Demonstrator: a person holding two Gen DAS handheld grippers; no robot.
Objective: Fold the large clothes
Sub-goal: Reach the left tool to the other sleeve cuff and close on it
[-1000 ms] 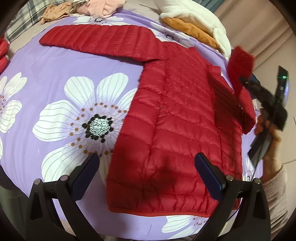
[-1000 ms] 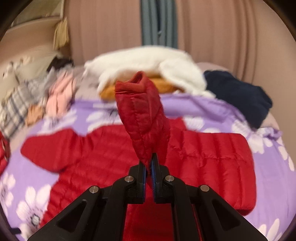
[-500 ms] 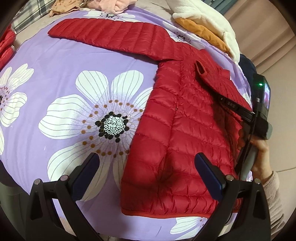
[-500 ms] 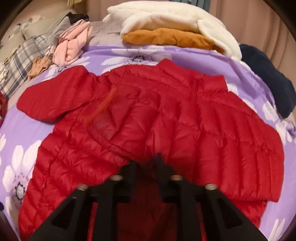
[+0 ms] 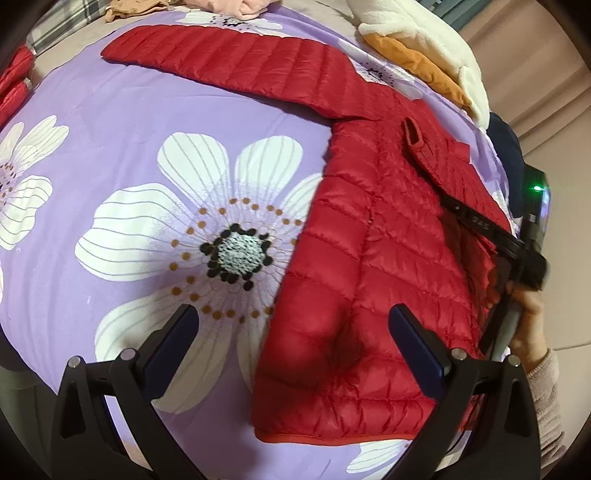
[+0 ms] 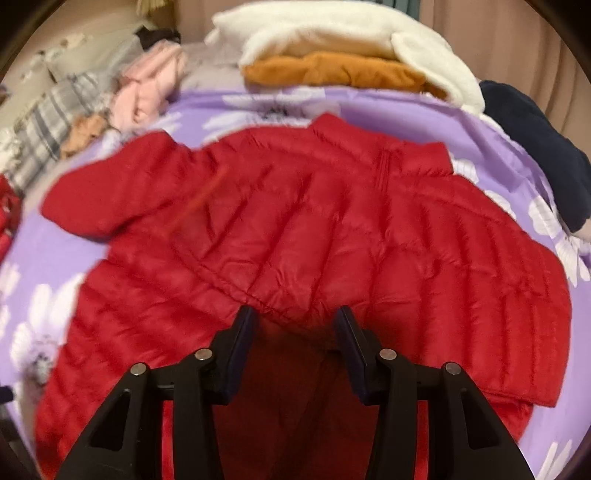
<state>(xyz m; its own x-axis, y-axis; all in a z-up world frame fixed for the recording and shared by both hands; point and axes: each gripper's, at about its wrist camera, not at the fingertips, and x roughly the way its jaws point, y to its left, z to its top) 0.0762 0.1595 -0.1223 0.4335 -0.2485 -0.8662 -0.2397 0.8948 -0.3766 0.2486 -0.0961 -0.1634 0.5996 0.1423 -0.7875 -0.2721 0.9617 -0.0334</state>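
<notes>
Landmark: the red quilted jacket (image 5: 369, 266), which lies flat on a bed under a purple sheet (image 5: 110, 155) printed with white flowers.

Left of the jacket's body, one sleeve (image 5: 236, 62) stretches out straight across the sheet. Beside that sleeve's far end lie a pink garment (image 6: 147, 88) and a plaid one (image 6: 48, 122).

The left gripper (image 5: 295, 328) hovers over the jacket's lower hem corner, its jaws spread wide with nothing between them: one finger stands over a flower, the other over the red fabric.

On the jacket's body, the other sleeve (image 5: 443, 162) lies folded across the front.

The right gripper (image 6: 295, 325) sits low over the jacket's right part. Its jaws have just been opening and stand partly apart; the folded sleeve's fabric lies under the gap, not pinched.

Beyond the jacket's collar, a white fleece (image 6: 332, 33) rests on an orange garment (image 6: 332, 70). Right of the collar lies a dark navy garment (image 6: 535, 147).
</notes>
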